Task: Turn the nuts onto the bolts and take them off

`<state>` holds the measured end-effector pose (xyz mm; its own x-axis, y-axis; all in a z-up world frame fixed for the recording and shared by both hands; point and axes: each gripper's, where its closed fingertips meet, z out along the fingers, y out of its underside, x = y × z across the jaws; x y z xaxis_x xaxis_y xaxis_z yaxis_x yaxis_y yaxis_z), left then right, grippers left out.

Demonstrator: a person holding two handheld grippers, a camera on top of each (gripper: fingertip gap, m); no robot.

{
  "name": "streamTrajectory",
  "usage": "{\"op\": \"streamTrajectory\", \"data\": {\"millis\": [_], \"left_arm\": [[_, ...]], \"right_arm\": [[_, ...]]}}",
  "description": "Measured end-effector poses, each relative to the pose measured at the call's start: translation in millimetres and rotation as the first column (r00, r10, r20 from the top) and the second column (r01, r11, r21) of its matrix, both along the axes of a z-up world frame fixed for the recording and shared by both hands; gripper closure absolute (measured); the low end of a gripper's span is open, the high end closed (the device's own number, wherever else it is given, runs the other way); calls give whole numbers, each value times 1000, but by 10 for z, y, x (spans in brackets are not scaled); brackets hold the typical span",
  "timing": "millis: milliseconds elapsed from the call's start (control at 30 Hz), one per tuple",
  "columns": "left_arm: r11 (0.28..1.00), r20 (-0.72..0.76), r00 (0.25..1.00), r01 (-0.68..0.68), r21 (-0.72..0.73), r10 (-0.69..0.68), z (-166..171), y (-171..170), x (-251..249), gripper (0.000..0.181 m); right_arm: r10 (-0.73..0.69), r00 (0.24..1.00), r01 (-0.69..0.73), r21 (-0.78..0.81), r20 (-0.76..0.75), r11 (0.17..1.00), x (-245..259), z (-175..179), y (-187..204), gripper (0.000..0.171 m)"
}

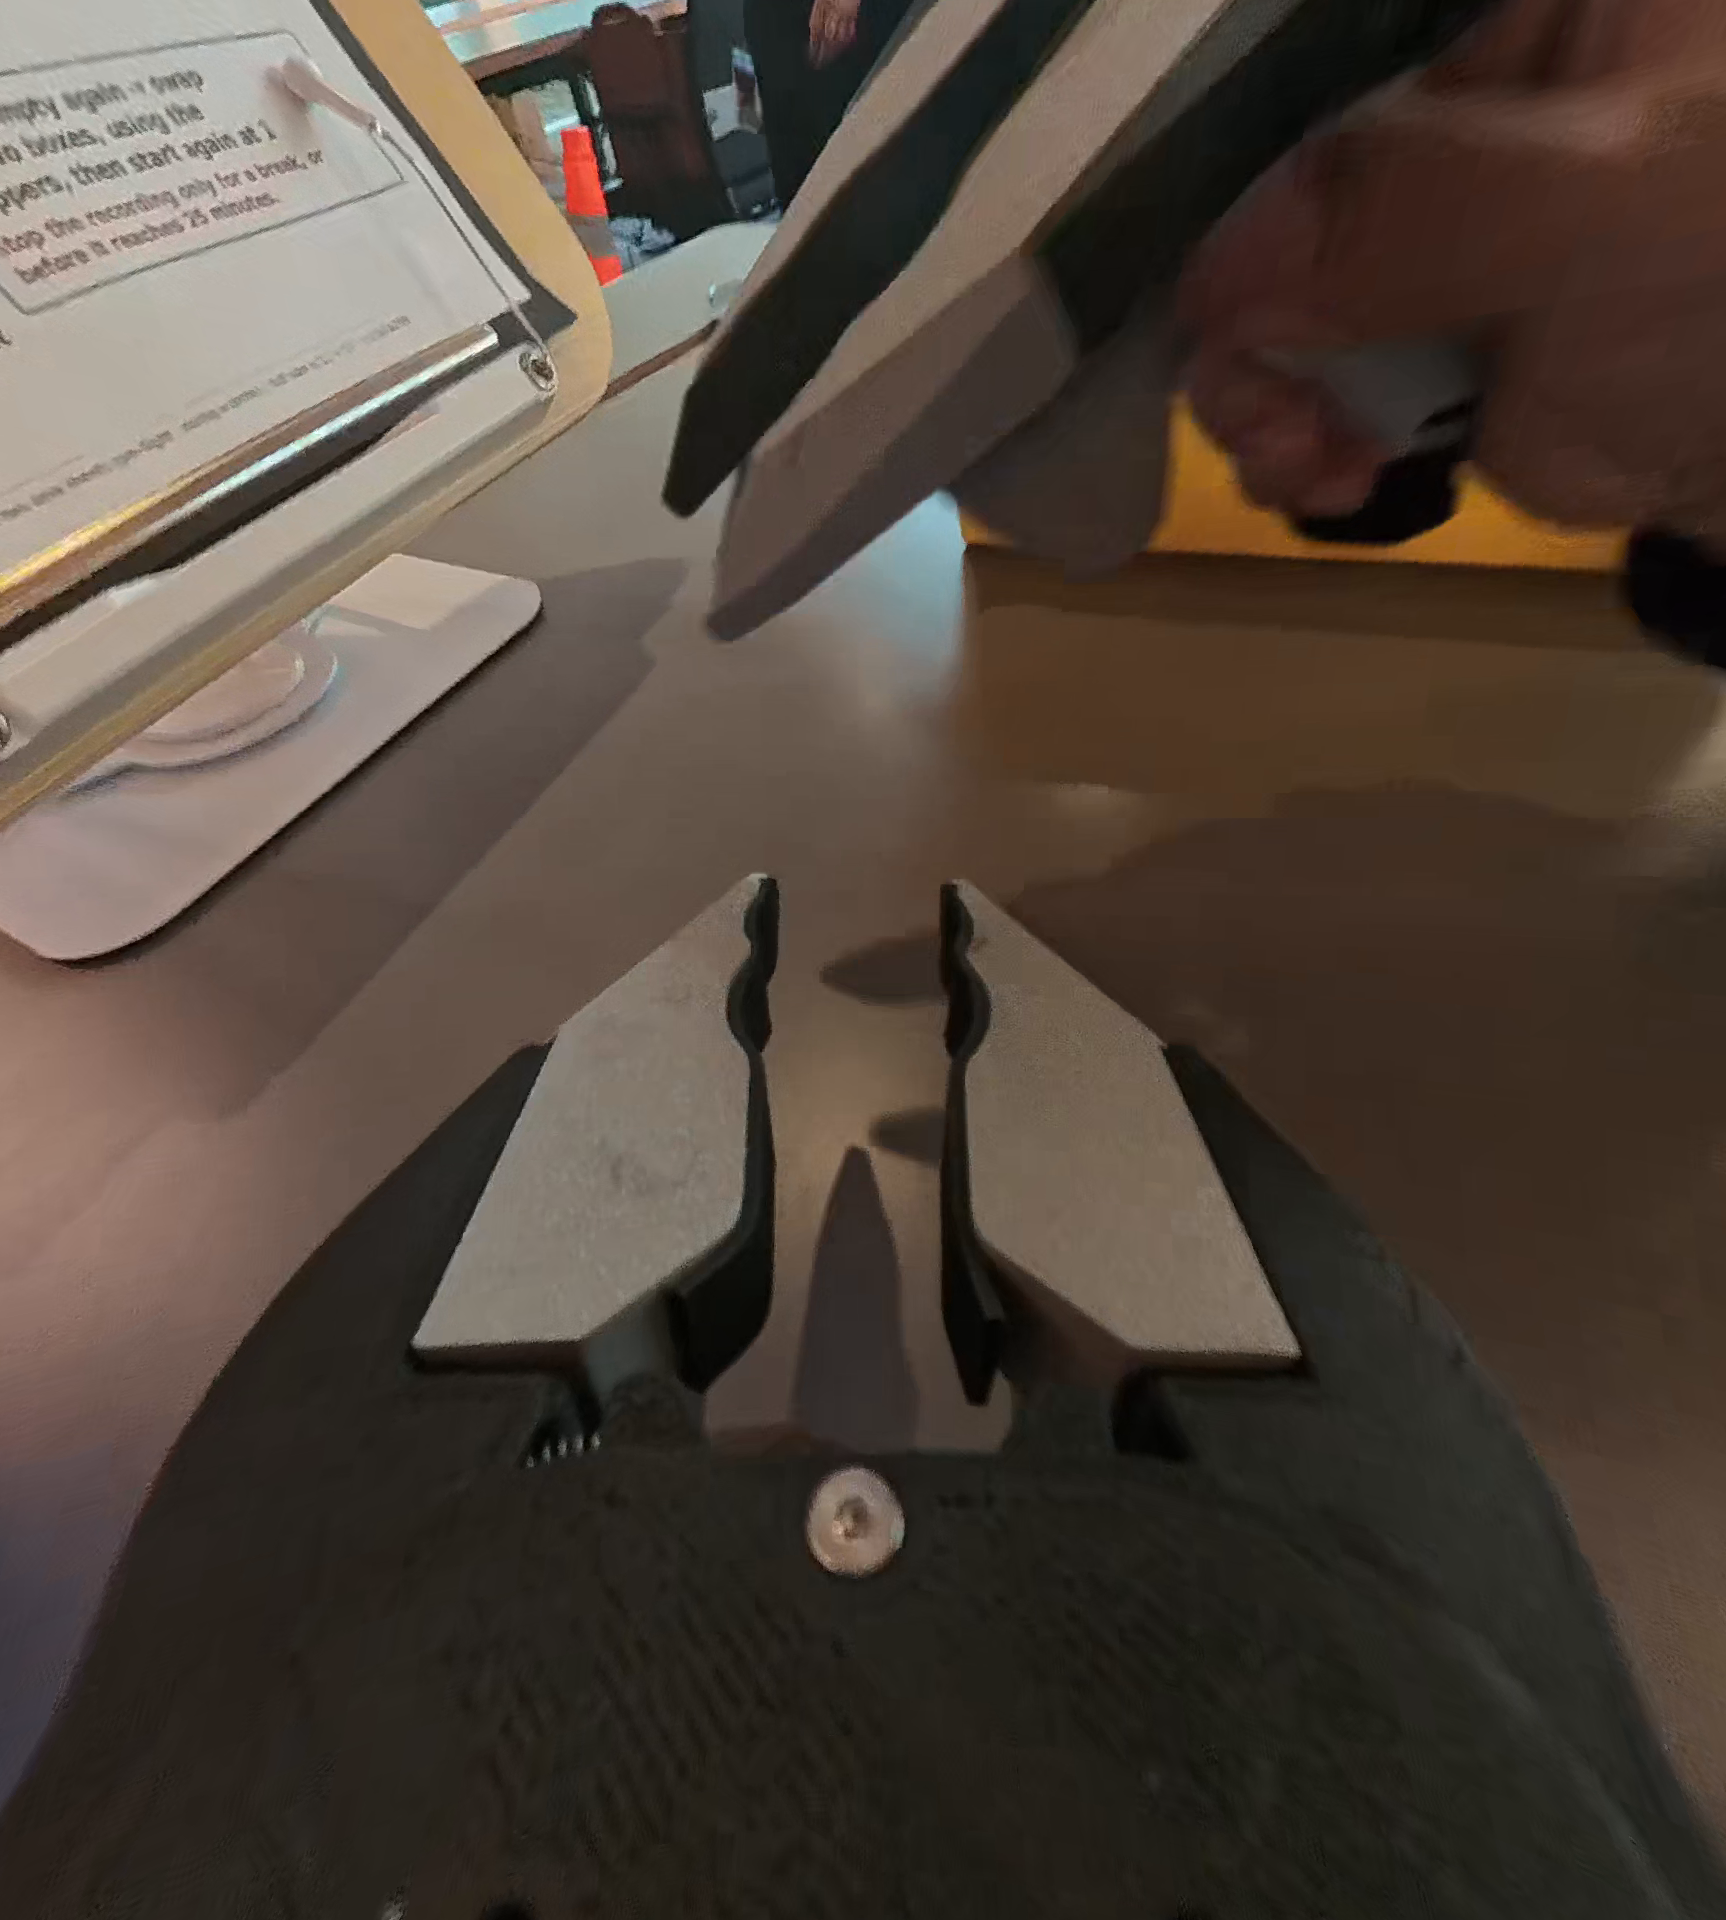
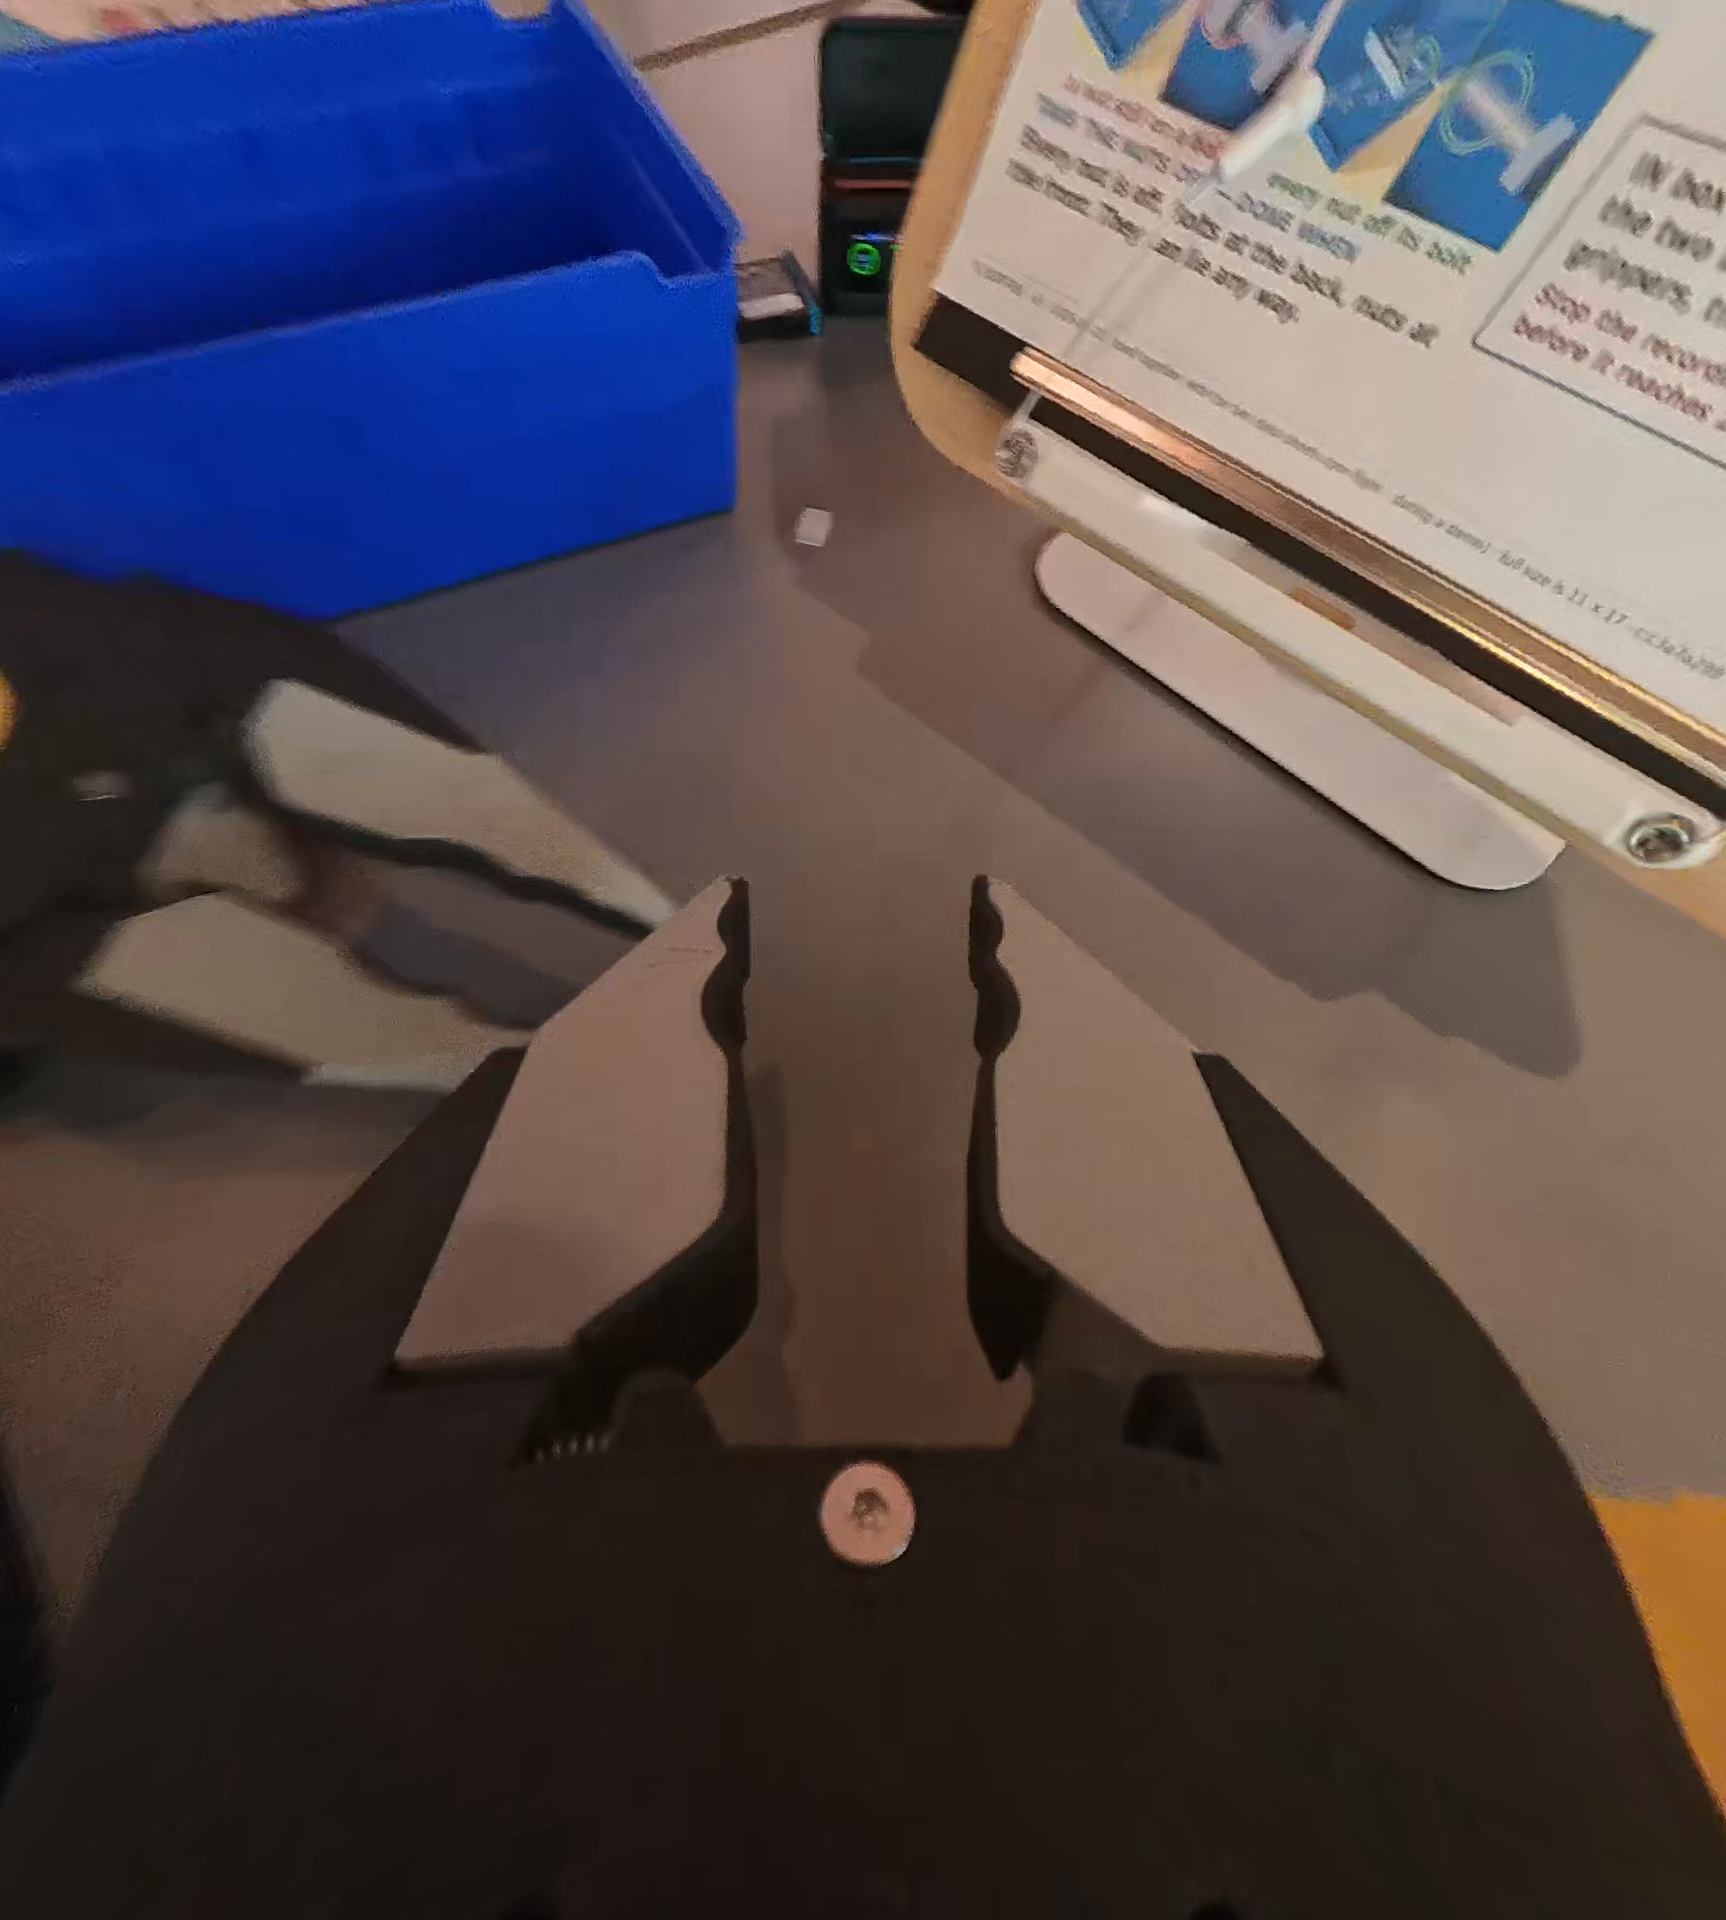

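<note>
My left gripper [image 1: 859, 914]: fingers parted, empty, above grey bench [image 1: 1254, 727]. My right gripper [image 2: 859, 914]: fingers parted, empty. Blue bin [image 2: 319, 457] and instruction stand [image 2: 1358, 665] behind.

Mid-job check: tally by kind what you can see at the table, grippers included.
Grippers: 2, left gripper and right gripper, both open and empty
Blue bin: 1
Instruction stand: 1
Small grey piece: 1
Black device: 1
Total: 6

Dim, warm — edges perhaps motion-blurred.
</note>
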<state>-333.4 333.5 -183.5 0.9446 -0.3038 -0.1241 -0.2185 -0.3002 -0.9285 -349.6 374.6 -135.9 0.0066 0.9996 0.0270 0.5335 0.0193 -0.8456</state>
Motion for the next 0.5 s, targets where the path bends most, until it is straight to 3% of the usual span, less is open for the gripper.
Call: {"op": "streamTrajectory", "data": {"millis": [167, 300, 400, 500], "left_arm": [[1000, 69, 997, -17, 2, 17, 24, -238, 59, 154], [1000, 157, 987, 25, -12, -23, 88, -514, 258, 154], [998, 183, 983, 18, 61, -29, 519, -807, 230, 155], [980, 91, 987, -146, 135, 134, 1068, -1189, -297, 157]], "right_arm": [[-79, 990, 84, 33, -119, 996, -164, -399, 388, 138], [-46, 988, 45, -6, -149, 999, -72, -429, 395, 135], [-31, 994, 28, -30, -103, 999, -82, -556, 363, 134], [-24, 998, 24, -4, -57, 1000, -122, -658, 325, 135]]}}
